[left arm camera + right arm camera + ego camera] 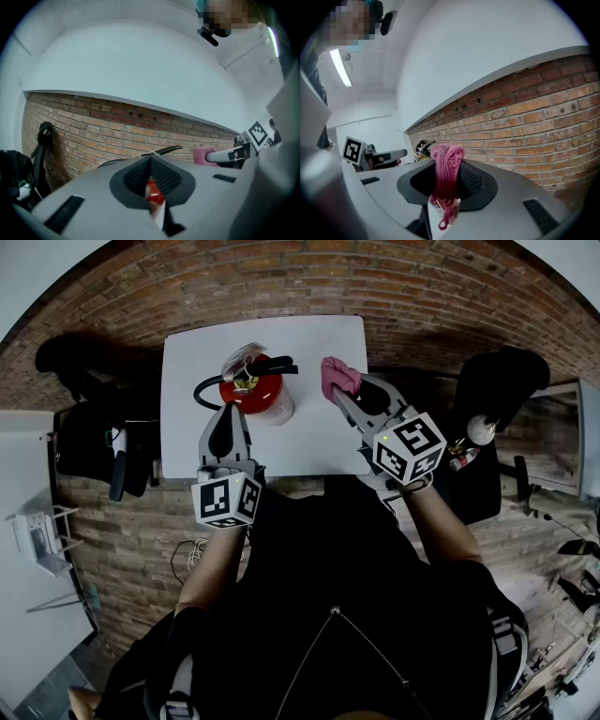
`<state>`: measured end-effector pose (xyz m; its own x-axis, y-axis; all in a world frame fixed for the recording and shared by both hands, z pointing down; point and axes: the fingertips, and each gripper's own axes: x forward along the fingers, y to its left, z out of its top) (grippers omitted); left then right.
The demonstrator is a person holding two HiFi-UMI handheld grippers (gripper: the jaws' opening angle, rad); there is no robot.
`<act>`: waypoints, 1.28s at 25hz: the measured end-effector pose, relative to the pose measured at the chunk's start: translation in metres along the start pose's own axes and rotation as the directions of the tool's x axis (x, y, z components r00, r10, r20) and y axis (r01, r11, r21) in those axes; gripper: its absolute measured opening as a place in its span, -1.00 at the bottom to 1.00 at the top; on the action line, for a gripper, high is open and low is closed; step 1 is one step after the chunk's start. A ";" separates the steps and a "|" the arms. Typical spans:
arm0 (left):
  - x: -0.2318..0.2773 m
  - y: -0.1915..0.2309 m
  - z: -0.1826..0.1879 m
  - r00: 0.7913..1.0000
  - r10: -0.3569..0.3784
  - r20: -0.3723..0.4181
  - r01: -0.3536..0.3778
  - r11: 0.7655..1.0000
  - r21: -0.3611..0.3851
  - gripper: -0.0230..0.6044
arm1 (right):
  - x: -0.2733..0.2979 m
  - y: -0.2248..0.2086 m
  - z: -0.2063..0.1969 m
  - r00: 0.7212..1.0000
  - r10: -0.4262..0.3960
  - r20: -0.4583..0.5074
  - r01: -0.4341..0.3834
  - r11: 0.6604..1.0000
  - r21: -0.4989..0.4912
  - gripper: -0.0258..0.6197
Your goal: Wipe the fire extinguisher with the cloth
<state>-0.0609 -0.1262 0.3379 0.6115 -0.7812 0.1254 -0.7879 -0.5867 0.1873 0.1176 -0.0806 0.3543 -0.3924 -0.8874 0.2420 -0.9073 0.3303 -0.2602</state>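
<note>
Extinguisher is on the white table, in its left half, and it seems to stand upright, seen from above. Nearest are the two arms of the person, each one holding a gripper over the near edge of the table.

Left gripper has its jaws closed together with nothing between them. The tips point at the near side of the red body and are just beside it; I cannot tell if they touch it. In the left gripper view, a little red shows through the slit under the closed tips.

Right gripper is more to the right, with its jaws closed on the pink cloth. The cloth is bunched over the tips, and a loose end hangs down under them. It is near the extinguisher but apart from it.

On top of the extinguisher are a black handle and a black hose that curves to the left. Around the table is a brick floor, and a black chair stands at the right.
</note>
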 end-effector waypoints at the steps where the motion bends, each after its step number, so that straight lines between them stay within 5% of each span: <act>1: 0.003 -0.004 -0.001 1.000 0.015 0.003 -0.015 1.000 -0.001 -0.90 | -0.001 -0.007 0.001 1.000 0.013 -0.004 -0.013 1.000 -0.002 -0.55; 12: 0.011 -0.037 -0.015 0.977 0.214 0.023 -0.213 0.977 -0.006 -0.90 | 0.021 -0.068 -0.025 0.974 0.200 -0.103 -0.197 0.980 0.040 -0.56; 19: 0.001 -0.024 -0.026 0.959 0.284 -0.011 -0.284 0.959 -0.003 -0.90 | 0.070 -0.085 -0.078 0.934 0.305 -0.188 -0.270 0.944 0.189 -0.56; 23: 0.002 -0.016 -0.037 0.957 0.289 -0.039 -0.289 0.957 0.002 -0.90 | 0.110 -0.101 -0.122 0.897 0.347 -0.273 -0.273 0.922 0.275 -0.55; 32: -0.001 0.002 -0.060 0.947 0.303 -0.103 -0.303 0.953 0.023 -0.90 | 0.181 -0.110 -0.222 0.785 0.391 -0.481 -0.283 0.917 0.282 -0.55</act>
<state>-0.0586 -0.1135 0.3969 0.3478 -0.8962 0.2755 -0.9374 -0.3275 0.1182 0.1125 -0.2063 0.6345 -0.7351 -0.4131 0.5376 -0.6779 0.4637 -0.5705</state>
